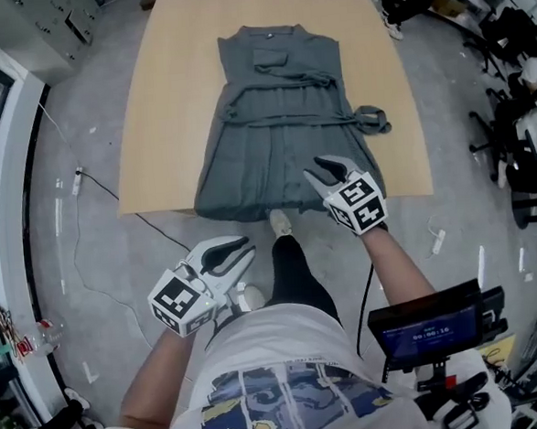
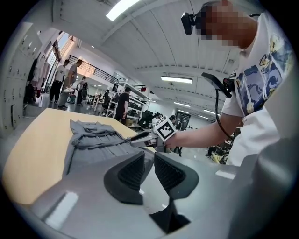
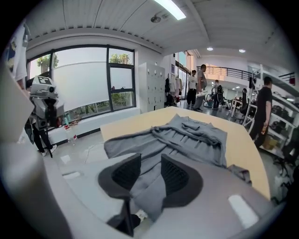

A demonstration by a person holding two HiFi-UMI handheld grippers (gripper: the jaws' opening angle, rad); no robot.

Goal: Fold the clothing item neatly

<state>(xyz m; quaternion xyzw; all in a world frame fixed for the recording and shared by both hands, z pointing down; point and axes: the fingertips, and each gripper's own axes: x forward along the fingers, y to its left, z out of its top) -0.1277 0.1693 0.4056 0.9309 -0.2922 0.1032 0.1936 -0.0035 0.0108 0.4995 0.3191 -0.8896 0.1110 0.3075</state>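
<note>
Nearest us, along the bottom of the head view, is the person's printed white shirt, with a dark trouser leg running up from it. The tan table fills the upper middle of the frame. The grey dress lies flat along it, collar at the top end and hem draped over the lower edge. Its waist tie ends in a loop on the bare wood at the right. The right gripper is at the hem, just right of centre. In the right gripper view this gripper has its jaws moderately apart with grey cloth showing in the gap, though we cannot be sure the pads touch it. The left gripper is at lower left over the grey floor, well apart from the table. In its own view the left gripper shows a narrow gap with nothing in it. A pale shoe shows just below the hem.
</note>
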